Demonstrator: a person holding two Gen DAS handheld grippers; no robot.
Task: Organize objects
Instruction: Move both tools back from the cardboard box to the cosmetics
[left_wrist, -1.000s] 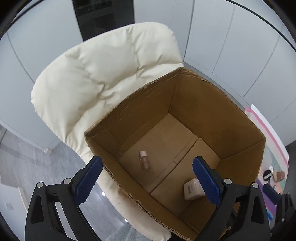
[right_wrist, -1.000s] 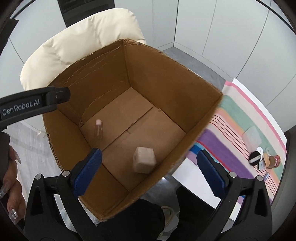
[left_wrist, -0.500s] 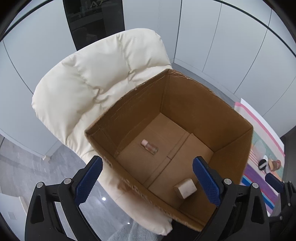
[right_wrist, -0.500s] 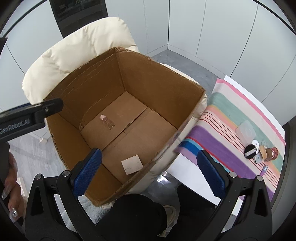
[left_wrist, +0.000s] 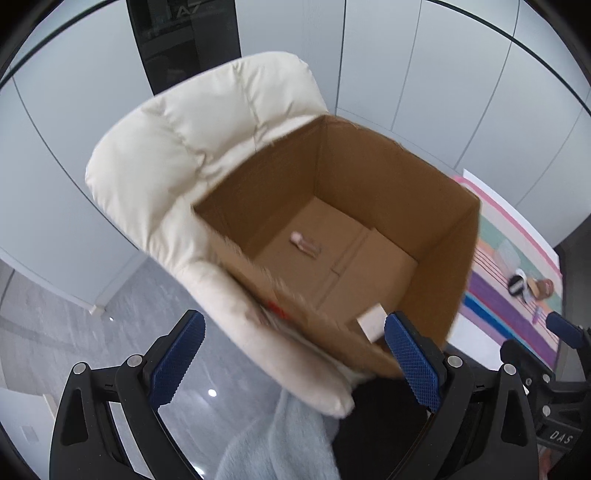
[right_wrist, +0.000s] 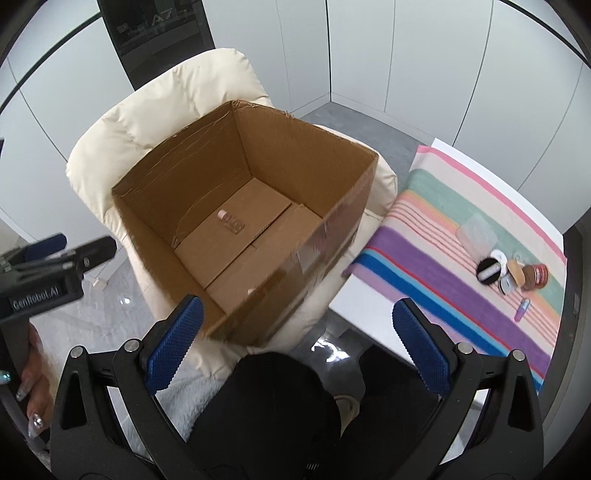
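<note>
Both cameras are sitting further back from the cardboard box than a second ago, so the striped cloth on the white table is taking up way more of the right wrist view now. Inside the box, the little pink-capped bottle is lying on its side on the bottom flaps, where a second ago it was standing up. The small beige carton is lying flat near the front wall, half hidden behind the rim in the left wrist view.

The left gripper is hanging wide open with nothing between its blue pads, hovering in front of the box's near corner. The right gripper is also spread wide and holding nothing, floating over the person's dark trousers.

The box is sitting on a cream padded chair. Over on the cloth, well apart from the box, a cluster of small things is waiting: a black round compact, a red-lidded jar, a clear flat case and a tiny purple tube. A hand with long nails is showing at the left edge.
</note>
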